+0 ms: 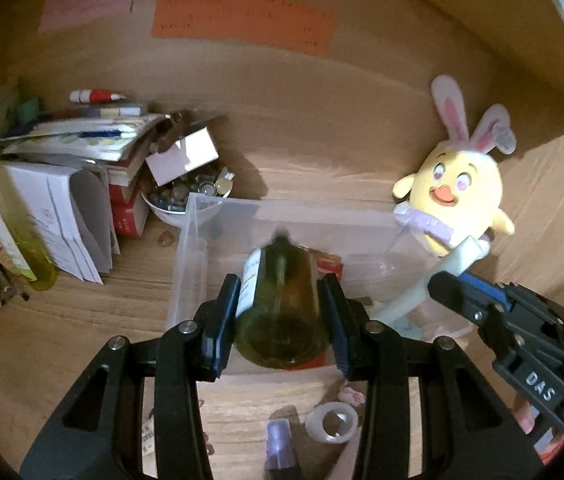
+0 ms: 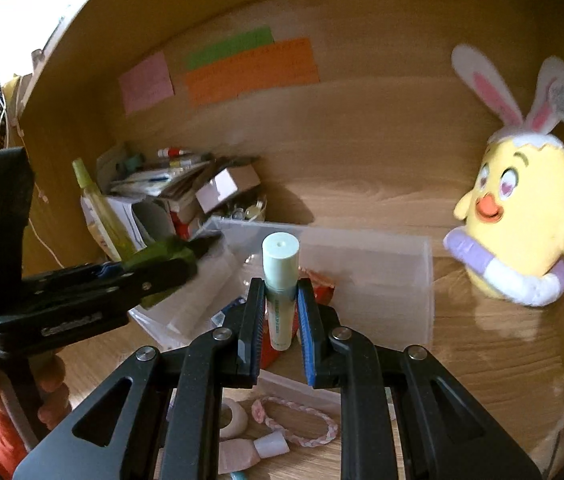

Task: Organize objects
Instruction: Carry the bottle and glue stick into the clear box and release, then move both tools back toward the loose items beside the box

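Observation:
My left gripper [image 1: 280, 300] is shut on a green bottle [image 1: 278, 304] with a white label, held over the clear plastic bin [image 1: 192, 240]. My right gripper [image 2: 280, 296] is shut on a pale green tube [image 2: 280, 276] with a mint cap, held over the same bin [image 2: 402, 276]. The right gripper and its tube [image 1: 434, 280] show at the right of the left wrist view. The left gripper and bottle [image 2: 162, 260] show at the left of the right wrist view. Red packets [image 2: 320, 280] lie in the bin.
A yellow chick plush [image 1: 454, 192] with bunny ears leans on the back wall at right. A stack of books and papers [image 1: 82, 160], a bowl of beads [image 1: 186, 196] and a tall yellow-green bottle [image 1: 6, 208] stand at left. A tape roll [image 1: 332, 422] and a pink braided band [image 2: 302, 420] lie on the wood surface.

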The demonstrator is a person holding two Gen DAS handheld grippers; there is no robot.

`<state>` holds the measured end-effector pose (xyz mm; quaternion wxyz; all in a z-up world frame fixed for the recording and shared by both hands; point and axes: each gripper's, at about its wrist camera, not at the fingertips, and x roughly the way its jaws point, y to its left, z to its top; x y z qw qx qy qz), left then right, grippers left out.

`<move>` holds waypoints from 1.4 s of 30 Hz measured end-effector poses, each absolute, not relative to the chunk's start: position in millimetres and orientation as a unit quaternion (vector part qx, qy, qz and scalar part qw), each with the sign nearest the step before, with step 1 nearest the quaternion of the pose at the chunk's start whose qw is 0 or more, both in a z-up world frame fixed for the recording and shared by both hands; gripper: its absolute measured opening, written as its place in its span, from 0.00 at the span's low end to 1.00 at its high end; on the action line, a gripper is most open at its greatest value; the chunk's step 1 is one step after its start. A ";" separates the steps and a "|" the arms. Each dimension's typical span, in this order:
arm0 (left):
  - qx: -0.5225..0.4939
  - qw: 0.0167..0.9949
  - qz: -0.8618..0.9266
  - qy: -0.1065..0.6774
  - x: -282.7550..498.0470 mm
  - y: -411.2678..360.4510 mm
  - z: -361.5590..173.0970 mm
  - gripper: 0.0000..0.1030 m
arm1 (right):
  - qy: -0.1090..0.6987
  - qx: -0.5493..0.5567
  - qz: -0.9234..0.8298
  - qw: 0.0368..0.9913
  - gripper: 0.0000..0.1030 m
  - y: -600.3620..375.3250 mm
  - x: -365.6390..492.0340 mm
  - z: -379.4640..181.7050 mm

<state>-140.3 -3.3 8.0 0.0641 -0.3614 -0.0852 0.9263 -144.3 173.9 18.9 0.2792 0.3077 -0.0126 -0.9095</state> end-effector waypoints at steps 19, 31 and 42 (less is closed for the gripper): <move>-0.409 0.040 0.909 -0.071 -177.3 -7.0 -30.3 0.48 | -0.016 0.365 -0.895 0.254 0.16 178.2 -182.7 -14.4; -0.369 0.045 0.926 -0.061 -157.7 0.2 -3.4 0.71 | -0.012 0.355 -0.908 0.221 0.68 183.1 -178.8 -7.4; -0.349 0.028 0.935 -0.045 -115.2 -5.5 15.0 0.85 | 0.019 0.323 -0.919 0.225 0.71 182.4 -138.4 7.9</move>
